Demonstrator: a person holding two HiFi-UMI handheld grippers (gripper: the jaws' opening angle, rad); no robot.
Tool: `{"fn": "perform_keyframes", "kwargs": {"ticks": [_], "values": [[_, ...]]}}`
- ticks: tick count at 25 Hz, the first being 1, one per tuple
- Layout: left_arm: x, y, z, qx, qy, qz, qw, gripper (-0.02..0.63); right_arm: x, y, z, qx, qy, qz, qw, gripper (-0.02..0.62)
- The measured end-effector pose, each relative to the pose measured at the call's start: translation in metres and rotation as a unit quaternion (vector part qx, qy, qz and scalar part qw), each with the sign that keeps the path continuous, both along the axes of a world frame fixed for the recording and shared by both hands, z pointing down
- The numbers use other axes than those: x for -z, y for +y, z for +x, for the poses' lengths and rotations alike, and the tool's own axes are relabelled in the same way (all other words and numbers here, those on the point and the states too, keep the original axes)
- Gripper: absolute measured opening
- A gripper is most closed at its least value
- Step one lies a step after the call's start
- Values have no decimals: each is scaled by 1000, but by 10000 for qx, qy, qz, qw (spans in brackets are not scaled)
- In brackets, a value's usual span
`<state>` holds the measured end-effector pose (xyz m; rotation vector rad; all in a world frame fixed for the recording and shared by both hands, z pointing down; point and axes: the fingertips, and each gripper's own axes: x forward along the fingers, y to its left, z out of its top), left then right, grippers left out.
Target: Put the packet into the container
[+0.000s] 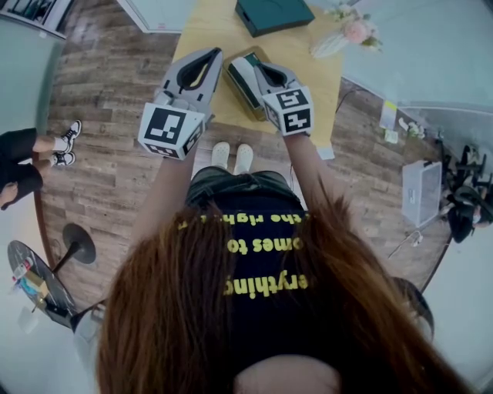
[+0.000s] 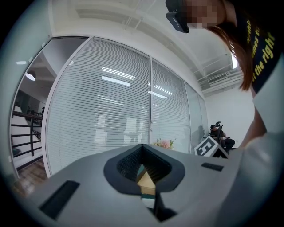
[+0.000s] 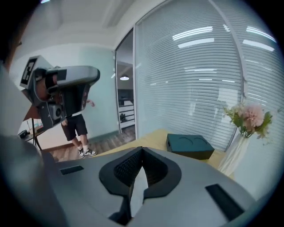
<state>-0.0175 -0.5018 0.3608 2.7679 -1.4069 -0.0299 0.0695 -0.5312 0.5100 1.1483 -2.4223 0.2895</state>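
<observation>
Since the packet [image 1: 240, 83] is clamped in the closed right tool [image 1: 260, 71], seemingly above the bench [image 1: 308, 61], it appears ready for carrying to the dark container [image 1: 273, 15] well beyond. Left tool [image 1: 213, 54] is closed, empty, kept aside.

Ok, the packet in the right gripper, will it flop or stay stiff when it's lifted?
Probably fairly stiff: in the head view the packet shows a flat, straight-edged outline beside the right gripper, no sag. Likely light: the shut jaws seem to carry it by one thin pale edge. Held off-centre, it may swing.
</observation>
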Motion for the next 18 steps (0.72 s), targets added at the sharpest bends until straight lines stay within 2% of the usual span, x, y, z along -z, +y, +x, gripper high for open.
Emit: {"fn": "perform_keyframes", "kwargs": {"ticks": [5, 8, 12, 15, 18], "values": [[-3, -1, 3, -26, -61, -41, 10000, 2, 50, 8, 19, -295, -701, 747, 9943, 15], [0, 1, 5, -65, -35, -82, 9999, 2, 78, 16, 28, -287, -1210, 1060, 9866, 15], [5, 4, 6, -111, -84, -36, 9999, 2, 111, 28, 38, -280, -1576, 1475, 9760, 15], [4, 5, 9, -157, -112, -38, 9998, 2, 132, 38, 39, -192, -1759, 1633, 9706, 15], [7, 8, 12, -213, -88, -24, 9997, 2, 140, 44, 40, -165, -1933, 1582, 9682, 15]]}}
